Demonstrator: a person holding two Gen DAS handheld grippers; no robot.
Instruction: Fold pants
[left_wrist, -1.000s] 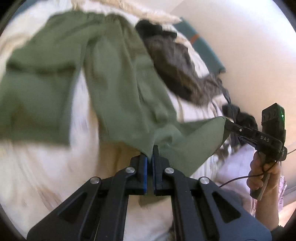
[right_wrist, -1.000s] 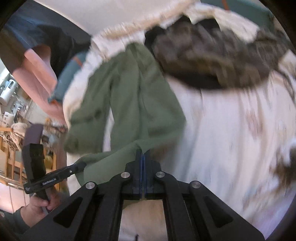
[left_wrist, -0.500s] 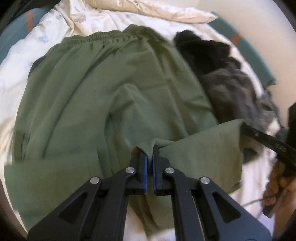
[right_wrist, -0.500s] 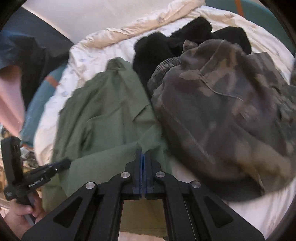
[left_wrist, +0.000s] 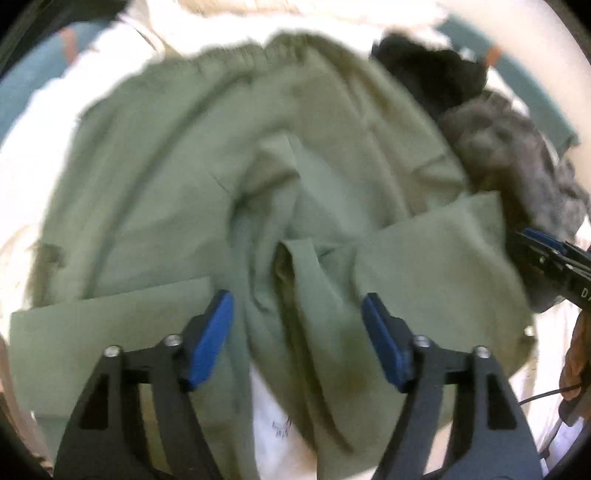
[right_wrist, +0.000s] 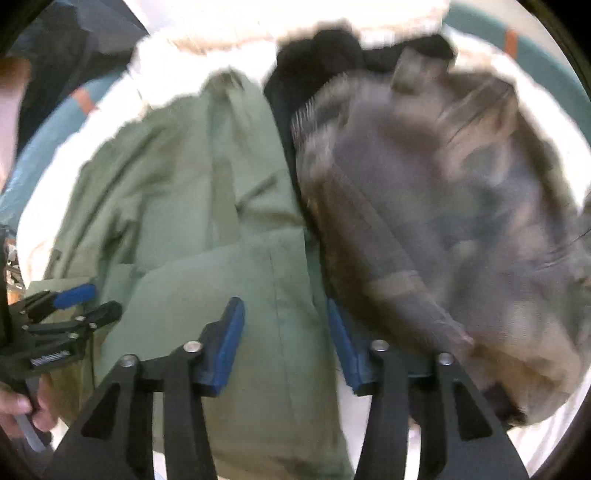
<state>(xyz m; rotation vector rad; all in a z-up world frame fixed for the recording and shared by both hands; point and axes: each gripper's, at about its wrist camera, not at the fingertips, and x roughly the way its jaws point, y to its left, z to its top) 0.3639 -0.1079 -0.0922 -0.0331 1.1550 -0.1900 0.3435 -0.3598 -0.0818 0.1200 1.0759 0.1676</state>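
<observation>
On the bed (left_wrist: 22, 155), the green pants (left_wrist: 177, 177) lie with their leg ends brought up over the upper part, beside a camouflage garment (right_wrist: 443, 206). Both the left gripper (left_wrist: 297, 332) and right gripper (right_wrist: 286, 343) have their jaws opening, cloth between them but no longer pinched. One lengthwise-to-waist fold looks laid; smoothing and another fold likely remain.
</observation>
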